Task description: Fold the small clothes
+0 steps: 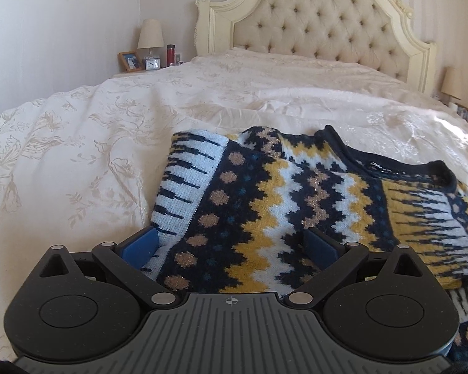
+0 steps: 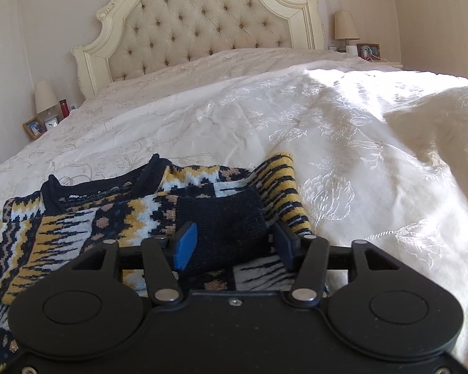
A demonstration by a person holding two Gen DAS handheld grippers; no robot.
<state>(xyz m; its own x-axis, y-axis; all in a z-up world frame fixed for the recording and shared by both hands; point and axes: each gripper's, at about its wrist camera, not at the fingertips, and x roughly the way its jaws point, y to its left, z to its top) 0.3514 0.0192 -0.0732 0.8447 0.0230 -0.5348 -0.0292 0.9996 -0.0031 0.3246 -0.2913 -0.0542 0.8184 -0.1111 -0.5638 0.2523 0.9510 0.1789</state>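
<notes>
A knitted sweater [image 1: 265,202] in navy, yellow and white lies on the bed, its sides folded inward and its navy collar [image 1: 390,168] toward the headboard. My left gripper [image 1: 231,244] is open wide and low over the sweater's left part, with fabric between the blue pads [image 1: 143,243]. In the right wrist view the sweater [image 2: 109,218] fills the lower left. Its navy sleeve cuff [image 2: 224,218] lies across the body. My right gripper [image 2: 235,243] is open, with the cuff between its two fingers.
The cream embroidered bedcover [image 1: 78,140] spreads around the sweater, sunlit and rumpled on the right [image 2: 374,131]. A tufted headboard [image 1: 321,21] stands at the far end. Bedside tables carry a lamp [image 1: 150,34], a clock, a red bottle and photo frames.
</notes>
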